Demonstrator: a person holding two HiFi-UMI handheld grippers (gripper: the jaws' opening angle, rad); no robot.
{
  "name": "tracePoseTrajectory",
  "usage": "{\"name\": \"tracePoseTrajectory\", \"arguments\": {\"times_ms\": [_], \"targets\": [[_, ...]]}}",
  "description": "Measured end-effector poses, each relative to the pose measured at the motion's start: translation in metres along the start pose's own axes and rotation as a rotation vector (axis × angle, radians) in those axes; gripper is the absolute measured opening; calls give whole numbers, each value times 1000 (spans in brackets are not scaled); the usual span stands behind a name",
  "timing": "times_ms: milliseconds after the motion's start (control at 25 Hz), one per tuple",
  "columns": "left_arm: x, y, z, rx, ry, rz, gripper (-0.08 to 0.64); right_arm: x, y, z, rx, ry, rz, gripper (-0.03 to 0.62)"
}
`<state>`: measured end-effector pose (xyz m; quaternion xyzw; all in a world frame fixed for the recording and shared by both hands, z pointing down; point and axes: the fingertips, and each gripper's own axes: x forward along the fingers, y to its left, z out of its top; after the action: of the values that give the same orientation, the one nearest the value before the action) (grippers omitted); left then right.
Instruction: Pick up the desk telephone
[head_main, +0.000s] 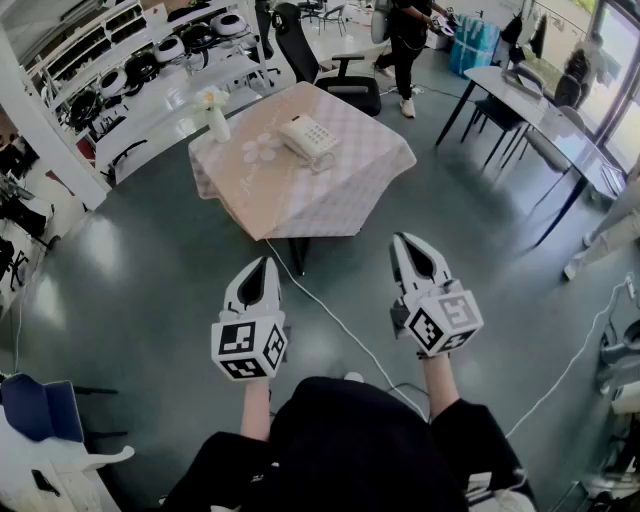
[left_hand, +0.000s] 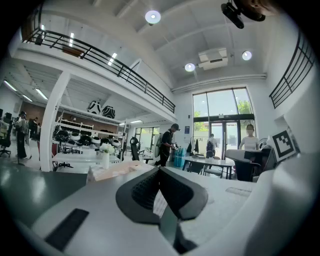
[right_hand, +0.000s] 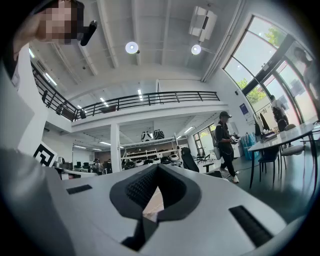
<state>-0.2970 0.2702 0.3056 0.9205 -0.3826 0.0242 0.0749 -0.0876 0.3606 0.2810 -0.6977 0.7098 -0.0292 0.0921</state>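
A white desk telephone (head_main: 308, 139) lies on a table (head_main: 330, 205) with a pink checked cloth, far ahead in the head view. My left gripper (head_main: 267, 264) and right gripper (head_main: 403, 243) hang over the grey floor well short of the table, both shut and empty, pointing toward it. In the left gripper view the shut left gripper (left_hand: 159, 171) fills the lower frame, with the clothed table (left_hand: 112, 171) seen past it. In the right gripper view the right gripper (right_hand: 157, 167) is shut with nothing in it.
A white vase of flowers (head_main: 214, 115) stands at the table's left corner. A black office chair (head_main: 325, 60) is behind the table, a long desk (head_main: 545, 115) to the right. Shelves of helmets (head_main: 150, 60) line the left. A white cable (head_main: 330, 315) crosses the floor. A person (head_main: 405, 40) walks behind.
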Motion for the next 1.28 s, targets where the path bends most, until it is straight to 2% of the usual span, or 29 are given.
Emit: {"name": "tracePoseTrajectory", "arguments": {"times_ms": [400, 760, 1040, 1280], "targets": [[2, -20, -4, -1, 6, 13, 0, -11, -19, 0, 1, 12, -3, -8], [7, -27, -18, -8, 48, 30, 0, -5, -31, -20, 64, 50, -4, -8], [39, -11, -29, -22, 73, 47, 0, 31, -47, -38, 87, 89, 0, -8], [103, 18, -33, -41, 79, 44, -2, 93, -69, -52, 82, 99, 5, -8]]}}
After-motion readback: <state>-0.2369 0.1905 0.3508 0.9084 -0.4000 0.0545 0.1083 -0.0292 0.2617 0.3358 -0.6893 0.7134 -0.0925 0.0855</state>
